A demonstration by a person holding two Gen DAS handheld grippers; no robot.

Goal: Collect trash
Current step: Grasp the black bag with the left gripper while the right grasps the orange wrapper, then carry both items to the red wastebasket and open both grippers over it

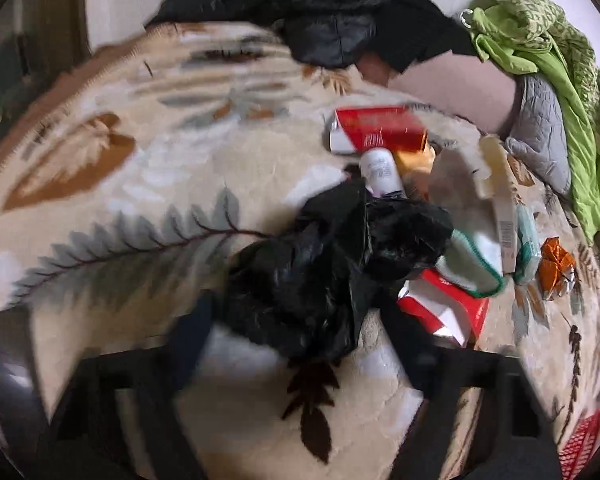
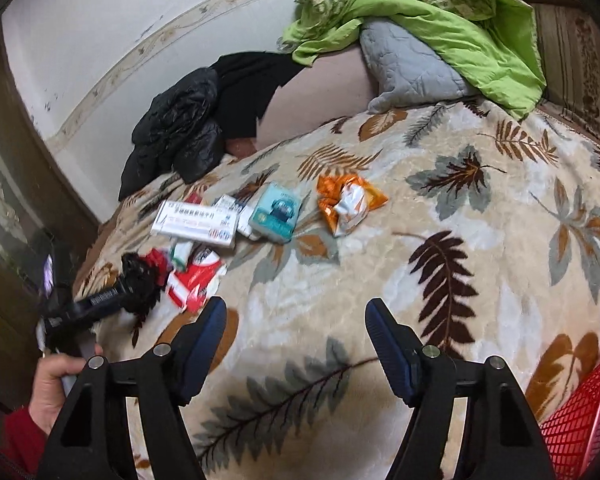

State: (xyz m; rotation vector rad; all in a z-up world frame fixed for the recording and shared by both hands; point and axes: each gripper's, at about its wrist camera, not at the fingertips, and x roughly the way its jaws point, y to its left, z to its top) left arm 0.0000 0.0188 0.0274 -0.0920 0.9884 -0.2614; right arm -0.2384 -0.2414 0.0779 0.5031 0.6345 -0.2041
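In the left wrist view, the left gripper [image 1: 300, 320] points down at a crumpled black plastic bag [image 1: 332, 256] on the bed. The bag lies between the two fingers [image 1: 191, 344], which stand about half open; blur hides whether the pads press it, so I cannot tell if it is held. Around the bag I count two red-and-white boxes [image 1: 376, 130], one above it and one under its right side, one white bottle [image 1: 380, 172], one long white box [image 1: 500, 200], one teal packet [image 1: 527, 244] and one orange wrapper [image 1: 556, 268]. Several of them are smeared by motion and partly covered by the bag. A black jacket [image 1: 332, 12], a grey pillow [image 1: 540, 132] and a green quilt [image 1: 540, 44] lie along the far edge of the bed.

In the right wrist view, the right gripper [image 2: 295, 336] hangs over the leaf-pattern blanket [image 2: 440, 200], its fingers [image 2: 392, 348] apart and with nothing between them. The trash lies together near the left edge of the bed. There the left gripper [image 2: 111, 296] meets the black bag [image 2: 143, 280], and a hand [image 2: 59, 380] in a red sleeve grips its handle. A red mesh basket [image 2: 580, 420] is cut off at the lower right corner.
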